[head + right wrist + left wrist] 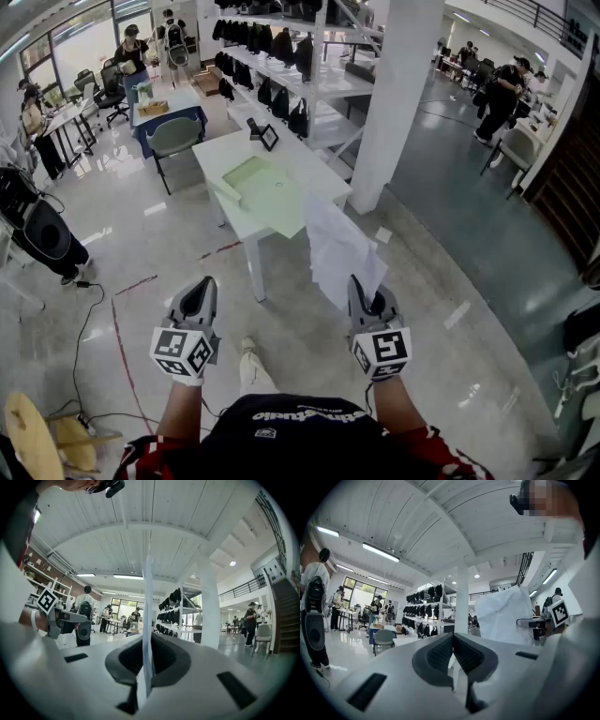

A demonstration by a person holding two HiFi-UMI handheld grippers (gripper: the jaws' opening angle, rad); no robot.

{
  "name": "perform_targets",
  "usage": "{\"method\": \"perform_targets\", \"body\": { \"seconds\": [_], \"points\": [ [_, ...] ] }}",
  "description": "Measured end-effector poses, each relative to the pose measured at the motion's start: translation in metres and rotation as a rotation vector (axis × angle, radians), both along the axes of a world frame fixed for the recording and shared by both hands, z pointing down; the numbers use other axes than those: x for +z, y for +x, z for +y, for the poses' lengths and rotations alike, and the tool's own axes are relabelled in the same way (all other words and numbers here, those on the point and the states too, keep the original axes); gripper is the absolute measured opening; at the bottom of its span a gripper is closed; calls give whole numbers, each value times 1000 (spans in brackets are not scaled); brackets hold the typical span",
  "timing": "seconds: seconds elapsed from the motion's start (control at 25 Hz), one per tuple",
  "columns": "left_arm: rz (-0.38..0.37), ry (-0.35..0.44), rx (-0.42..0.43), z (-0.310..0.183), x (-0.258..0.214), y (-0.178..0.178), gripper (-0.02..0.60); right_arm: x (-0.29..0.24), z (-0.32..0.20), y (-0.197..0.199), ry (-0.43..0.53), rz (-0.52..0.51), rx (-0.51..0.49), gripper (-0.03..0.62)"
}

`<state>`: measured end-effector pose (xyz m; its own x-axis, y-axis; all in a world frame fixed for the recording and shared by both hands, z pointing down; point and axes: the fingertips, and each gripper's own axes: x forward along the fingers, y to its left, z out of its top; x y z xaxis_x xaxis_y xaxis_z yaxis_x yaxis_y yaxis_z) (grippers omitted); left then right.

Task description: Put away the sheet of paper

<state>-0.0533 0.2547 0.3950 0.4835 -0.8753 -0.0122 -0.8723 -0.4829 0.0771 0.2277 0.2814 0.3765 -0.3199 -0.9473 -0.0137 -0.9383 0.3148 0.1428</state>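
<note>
The right gripper [366, 296] is pinching the light, floppy sheet of paper [336, 246] by its nearest edge; the left gripper [199, 298] is hovering clenched, empty.

Glossy pale floor [122, 234], red tape line [136, 284] crossing near left. White surface [314, 169] centre, white pillar [398, 94] just right. Shelving rack [328, 80] behind, loaded with black bags [279, 98]. Far left: bright windows [80, 47], blue-draped table [169, 120], grey chair [173, 139]. Strip lights [380, 552] on white ribbed ceiling [417, 517]. Staircase [283, 616] far right.
</note>
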Motion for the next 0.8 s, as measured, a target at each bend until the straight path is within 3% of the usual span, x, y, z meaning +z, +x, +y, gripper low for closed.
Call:
{"method": "perform_targets", "body": {
  "seconds": [0.8],
  "points": [
    [-6, 27, 5, 3, -14, 4, 6, -9, 3, -3, 28, 16, -13, 5]
  ]
}}
